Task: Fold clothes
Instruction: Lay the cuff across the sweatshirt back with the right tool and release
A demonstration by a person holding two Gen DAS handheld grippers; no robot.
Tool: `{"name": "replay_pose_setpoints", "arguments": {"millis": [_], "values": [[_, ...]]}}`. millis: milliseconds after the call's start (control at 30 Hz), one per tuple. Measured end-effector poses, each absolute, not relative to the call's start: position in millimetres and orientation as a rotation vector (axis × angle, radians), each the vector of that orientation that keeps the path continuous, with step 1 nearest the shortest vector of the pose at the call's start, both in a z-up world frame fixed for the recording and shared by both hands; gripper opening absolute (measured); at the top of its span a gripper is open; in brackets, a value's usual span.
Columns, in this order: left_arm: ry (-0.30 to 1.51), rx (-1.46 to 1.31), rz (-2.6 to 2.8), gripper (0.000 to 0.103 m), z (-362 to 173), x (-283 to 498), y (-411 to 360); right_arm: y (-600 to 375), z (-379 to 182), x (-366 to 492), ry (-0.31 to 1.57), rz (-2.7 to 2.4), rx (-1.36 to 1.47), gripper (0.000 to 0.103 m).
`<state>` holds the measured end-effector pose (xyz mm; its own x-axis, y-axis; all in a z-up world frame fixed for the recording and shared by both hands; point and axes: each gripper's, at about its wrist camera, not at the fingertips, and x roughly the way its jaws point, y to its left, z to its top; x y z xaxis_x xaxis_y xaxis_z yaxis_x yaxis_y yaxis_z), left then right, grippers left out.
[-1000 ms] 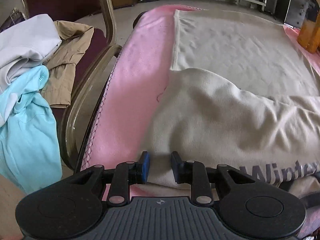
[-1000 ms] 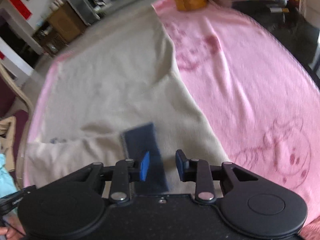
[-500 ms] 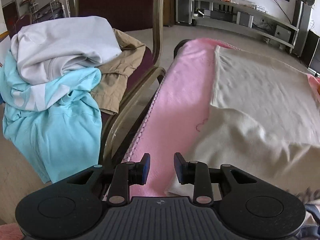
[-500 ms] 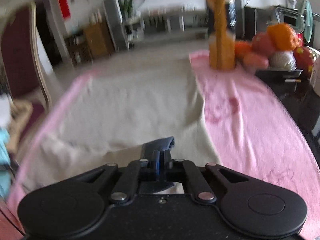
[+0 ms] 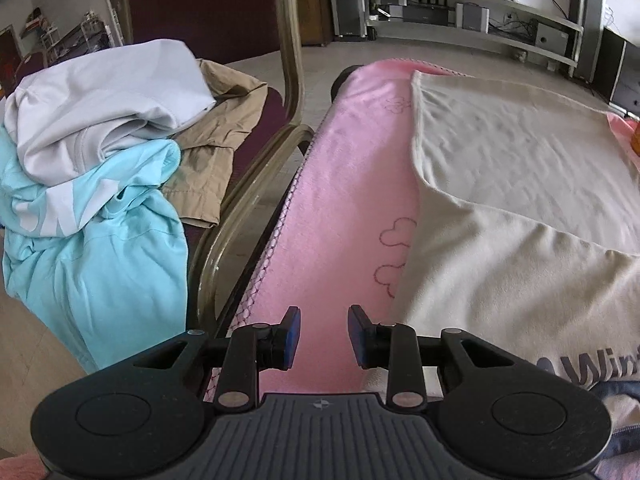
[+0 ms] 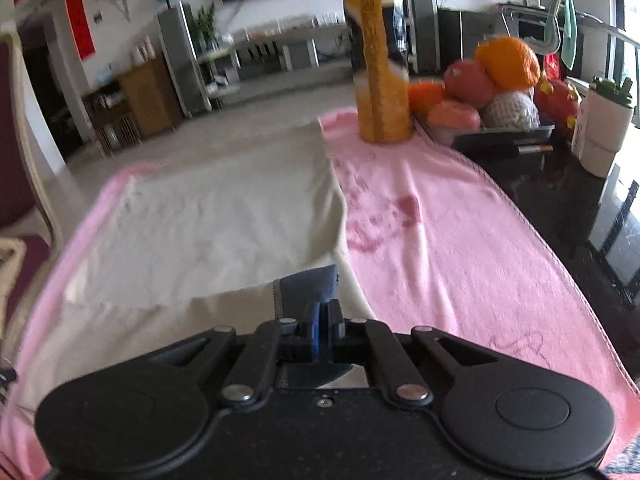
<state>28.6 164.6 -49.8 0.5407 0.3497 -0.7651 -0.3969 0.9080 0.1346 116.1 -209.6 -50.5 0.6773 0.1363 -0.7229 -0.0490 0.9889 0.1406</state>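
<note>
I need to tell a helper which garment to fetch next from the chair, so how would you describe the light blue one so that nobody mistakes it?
Look at the chair left of the pink-covered table, heaped with clothes. The light blue top hangs lowest, draping over the front of the seat toward the floor. Unlike the pale grey garment above it and the tan one behind, it is bright aqua with large white lettering.

The sweatshirt [image 5: 520, 184] lay flat on the towel [image 5: 344, 184], which covered the table [image 6: 568, 200]. Left of the table stood a chair [image 5: 256, 184] bearing a clothes pile [image 5: 100, 152]. On the table's far right stood a bottle [image 6: 378, 60], beside a fruit tray [image 6: 500, 136].
</note>
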Motion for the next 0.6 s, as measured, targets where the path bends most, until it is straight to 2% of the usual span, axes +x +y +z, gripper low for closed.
{"name": "replay_pose_setpoints", "arguments": {"millis": [100,167,233,300,333,367,400,600], "values": [[0.868,-0.082,0.404,0.030,-45.6,26.1,165.6,-204.3,-67.3,128.4,0.924,0.072,0.065,0.010],[0.836,-0.152,0.340,0.022,-40.5,22.4,170.3,-211.6,-63.9,125.7,0.917,0.077,0.127,0.013],[0.827,-0.196,0.292,0.021,-37.1,19.2,172.4,-222.0,-56.5,121.5,0.889,0.129,0.230,0.020],[0.836,-0.203,0.272,0.022,-35.1,16.3,171.0,-229.7,-52.8,118.6,0.881,0.200,0.318,0.024],[0.853,-0.172,0.292,0.027,-35.0,13.7,167.0,-230.2,-54.4,119.4,0.898,0.233,0.337,0.025],[0.869,-0.147,0.307,0.037,-35.2,10.5,163.3,-229.0,-57.8,121.1,0.926,0.264,0.348,0.025],[0.884,-0.149,0.302,0.039,-36.9,4.9,161.3,-226.7,-62.0,123.2,0.956,0.283,0.349,0.025],[0.952,-0.111,0.279,0.040,-48.9,-10.6,148.0,-217.7,-72.9,130.0,1.039,0.286,0.323,0.025]]}}
